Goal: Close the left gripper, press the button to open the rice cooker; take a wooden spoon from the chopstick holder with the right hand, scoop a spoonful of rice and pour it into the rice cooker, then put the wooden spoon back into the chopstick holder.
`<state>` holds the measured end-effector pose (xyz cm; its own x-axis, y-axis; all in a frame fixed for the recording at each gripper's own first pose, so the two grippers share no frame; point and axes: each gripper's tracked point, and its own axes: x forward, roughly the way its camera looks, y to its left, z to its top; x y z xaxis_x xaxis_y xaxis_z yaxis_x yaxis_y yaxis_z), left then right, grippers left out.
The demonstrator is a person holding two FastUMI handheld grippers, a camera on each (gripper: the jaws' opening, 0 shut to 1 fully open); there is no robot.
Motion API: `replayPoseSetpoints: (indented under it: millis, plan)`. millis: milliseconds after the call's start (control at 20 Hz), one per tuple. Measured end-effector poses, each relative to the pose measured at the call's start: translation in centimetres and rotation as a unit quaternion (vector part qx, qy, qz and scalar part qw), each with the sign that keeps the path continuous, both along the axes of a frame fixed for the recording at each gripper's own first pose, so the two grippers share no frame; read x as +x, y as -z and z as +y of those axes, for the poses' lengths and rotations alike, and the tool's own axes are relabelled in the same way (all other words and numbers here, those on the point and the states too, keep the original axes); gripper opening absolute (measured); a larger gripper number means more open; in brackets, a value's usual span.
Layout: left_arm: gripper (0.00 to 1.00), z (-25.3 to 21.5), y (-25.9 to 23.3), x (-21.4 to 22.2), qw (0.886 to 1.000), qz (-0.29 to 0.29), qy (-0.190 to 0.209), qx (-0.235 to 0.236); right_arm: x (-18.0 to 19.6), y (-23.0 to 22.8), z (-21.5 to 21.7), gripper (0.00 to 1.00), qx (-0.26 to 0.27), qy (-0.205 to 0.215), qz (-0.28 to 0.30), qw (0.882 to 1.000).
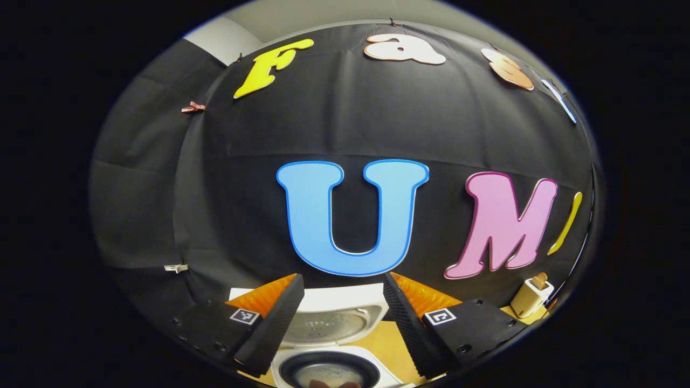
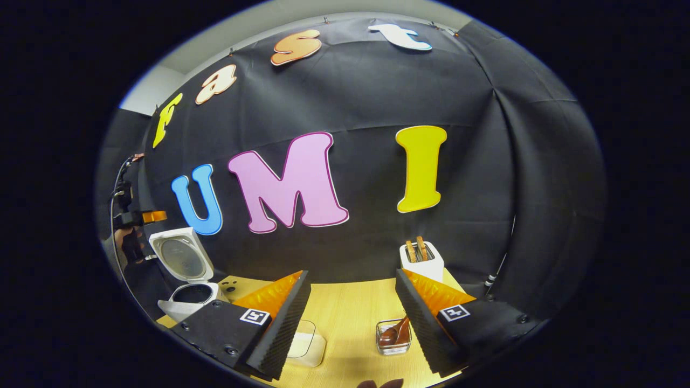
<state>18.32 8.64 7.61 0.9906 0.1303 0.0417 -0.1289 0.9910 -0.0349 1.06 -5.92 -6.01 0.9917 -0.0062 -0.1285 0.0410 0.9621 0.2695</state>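
While both sets of fingers stand spread w/ nothing between them, the left hand-held gripper [image 1: 340,323] hangs above the rice cooker [image 1: 330,366], whose lid [image 1: 334,318] is up and inner pot is exposed. A toaster [image 1: 531,297] sits far right in the left gripper view, on the table [image 1: 388,345].

The right hand-held gripper [image 2: 353,323] is also open, hovering over the table's mid area. Just ahead, near its right finger, a clear chopstick holder [image 2: 393,337] holds the wooden spoon [image 2: 394,331], bowl end resting inside. Near the left finger is a clear container of rice [image 2: 304,345]. The toaster stands at the back, by the wall. Far left in the right gripper view, the open cooker sits at the table's edge, w/ the other gripper and a hand [image 2: 126,240] above it.
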Motion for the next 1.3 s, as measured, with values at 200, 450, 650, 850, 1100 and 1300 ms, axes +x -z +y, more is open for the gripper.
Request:
replayPoseSetpoints:
  millis: [200, 450, 650, 850, 1100, 1300]
  plan:
    - [0.95, 2.6, 0.9, 3.7, 0.999, 0.02, -0.028, -0.023, -1.8, 0.0, 0.3, 0.98, -0.006, 0.0, 0.007, 1.0]
    - [0.95, 5.8, 2.5, 6.9, 0.997, 0.054, -0.058, 0.001, -3.9, 0.6, -0.3, 0.98, -0.021, 0.001, 0.024, 0.999]
    - [0.95, 7.0, 5.3, 7.6, 0.993, 0.095, -0.074, 0.006, -4.3, 0.6, -1.2, 0.98, -0.011, 0.012, 0.033, 0.999]
    - [0.98, 6.1, 5.9, 5.8, 0.993, 0.092, -0.069, -0.008, -3.9, 0.6, -1.9, 0.98, -0.002, 0.021, 0.034, 0.999]
    - [0.99, 3.8, 7.7, 1.5, 0.994, 0.093, -0.062, -0.01, -3.1, 1.3, -1.7, 0.98, 0.001, 0.016, 0.038, 0.999]
    - [0.98, 1.8, 10.6, -2.2, 0.992, 0.113, -0.053, -0.021, -2.6, 1.5, -1.5, 0.98, 0.005, 0.014, 0.04, 0.999]
